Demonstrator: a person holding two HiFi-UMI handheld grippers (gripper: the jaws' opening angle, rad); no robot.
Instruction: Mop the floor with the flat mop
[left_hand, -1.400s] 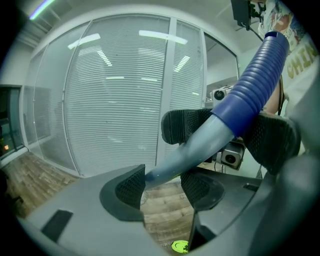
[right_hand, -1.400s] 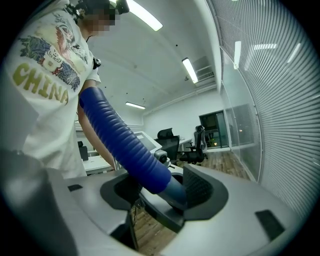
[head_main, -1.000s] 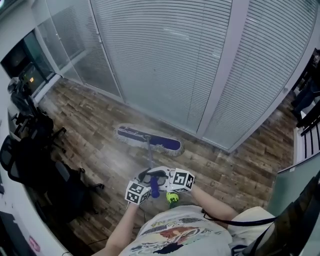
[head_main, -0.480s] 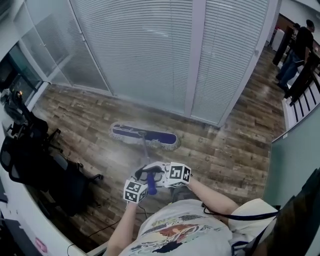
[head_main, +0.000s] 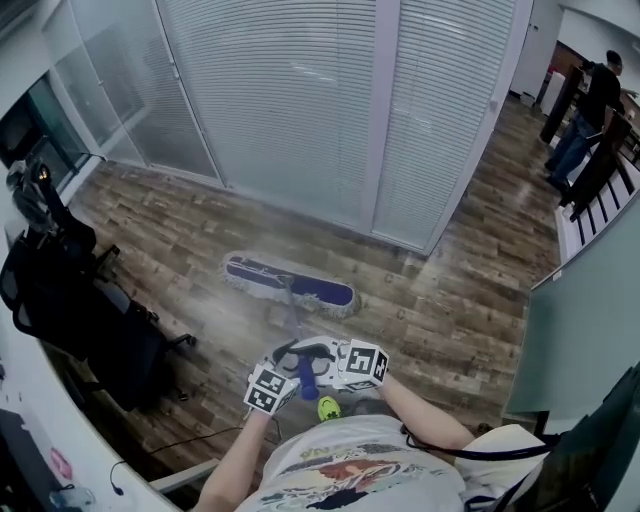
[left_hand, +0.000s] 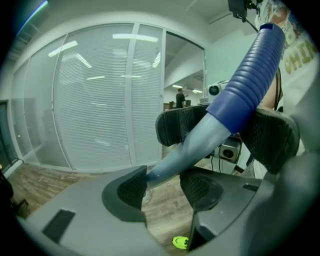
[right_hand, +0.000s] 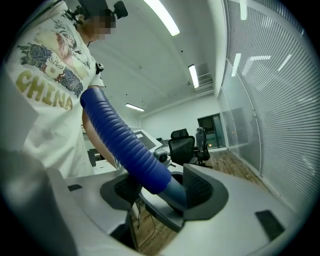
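Handle (head_main: 306, 374) of flat mop (head_main: 290, 282) clamped by left gripper (left_hand: 165, 184) and right gripper (right_hand: 162, 189); its pole (head_main: 297, 325) barely shows.

Both forearms reach toward 12 o'clock, wrists close together. Left gripper (head_main: 289, 369) sits at 8 o'clock of right gripper (head_main: 323, 358), each clamping the mop handle (head_main: 306, 376).

Blind-covered glass partition (head_main: 300, 110) is seen ahead of left gripper (head_main: 287, 374) and right gripper (head_main: 335, 360) | black office chairs (head_main: 70, 300) are seen well to their left | standing person (head_main: 598, 95) is seen far ahead-right | green shoe (head_main: 328, 407) is seen just behind them | teal panel (head_main: 580, 320) is seen well right
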